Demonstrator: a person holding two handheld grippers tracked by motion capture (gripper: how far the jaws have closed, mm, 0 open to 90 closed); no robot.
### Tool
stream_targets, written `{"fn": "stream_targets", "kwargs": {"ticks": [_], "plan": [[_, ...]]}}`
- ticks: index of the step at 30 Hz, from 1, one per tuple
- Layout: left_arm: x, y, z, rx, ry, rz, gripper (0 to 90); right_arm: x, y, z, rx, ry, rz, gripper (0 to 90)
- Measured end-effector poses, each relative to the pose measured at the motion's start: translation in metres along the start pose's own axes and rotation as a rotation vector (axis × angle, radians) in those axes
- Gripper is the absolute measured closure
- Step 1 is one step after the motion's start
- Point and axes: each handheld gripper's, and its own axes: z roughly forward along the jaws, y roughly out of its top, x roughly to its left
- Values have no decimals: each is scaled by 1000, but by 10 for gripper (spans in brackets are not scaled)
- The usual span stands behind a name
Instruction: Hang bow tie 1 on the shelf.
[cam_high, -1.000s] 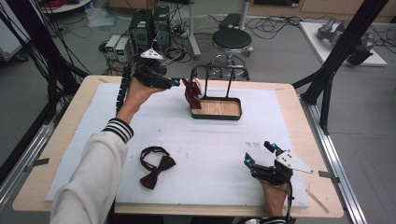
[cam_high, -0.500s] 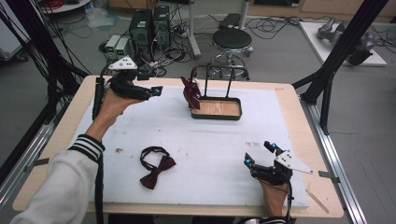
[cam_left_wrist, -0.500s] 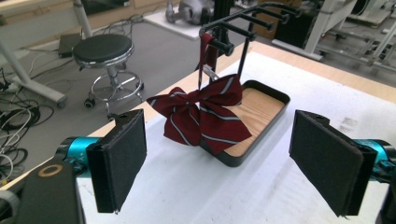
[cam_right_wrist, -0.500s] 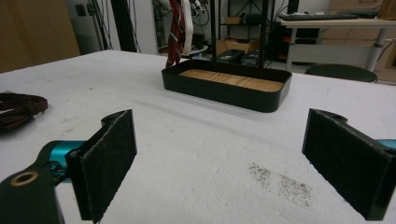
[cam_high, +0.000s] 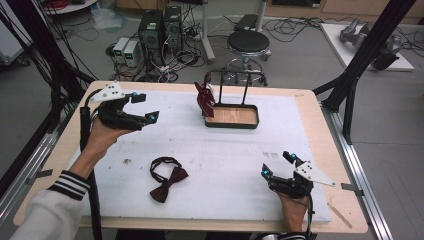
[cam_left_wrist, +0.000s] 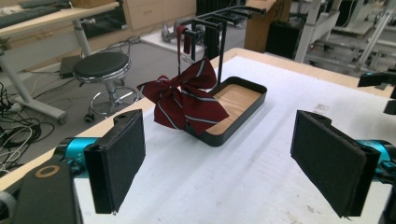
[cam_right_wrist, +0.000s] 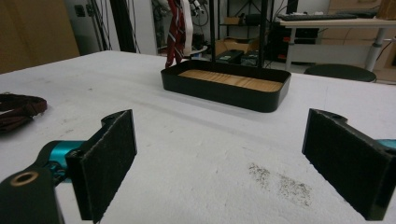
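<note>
The bow tie (cam_high: 168, 178) lies flat on the white mat near the front in the high view, a second striped one (cam_high: 204, 99) hangs on the rack (cam_high: 235, 80) at the tray (cam_high: 233, 116), and the left gripper (cam_high: 147, 107), whose jaws have just been opening with nothing between them, hovers at the mat's far left. In the left gripper view the pads (cam_left_wrist: 119, 163) stand spread and empty facing the hung tie (cam_left_wrist: 184, 100), so I judge it best to swing down over the flat tie's knot and pinch there. In the right gripper view the right gripper (cam_right_wrist: 224, 163) is spread and empty too, low over the mat.

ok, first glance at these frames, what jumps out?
The striped red bow tie hanging from the black rack over the wooden tray at the table's far edge. Next, a second dark red bow tie lying flat on the white mat near the front, between the open left gripper and right gripper.
</note>
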Motion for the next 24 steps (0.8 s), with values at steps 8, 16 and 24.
{"fn": "stream_targets", "kwargs": {"ticks": [8,16,24], "plan": [[-7,-30,-23,-43,15,-9,176,-1,0,0,-10,-2,-7,91],[-8,-57,-33,-58,43,-40,175,-1,0,0,-10,-3,-8,91],[-5,-65,-35,-58,67,-62,175,0,0,0,-11,-4,-10,91]]}}
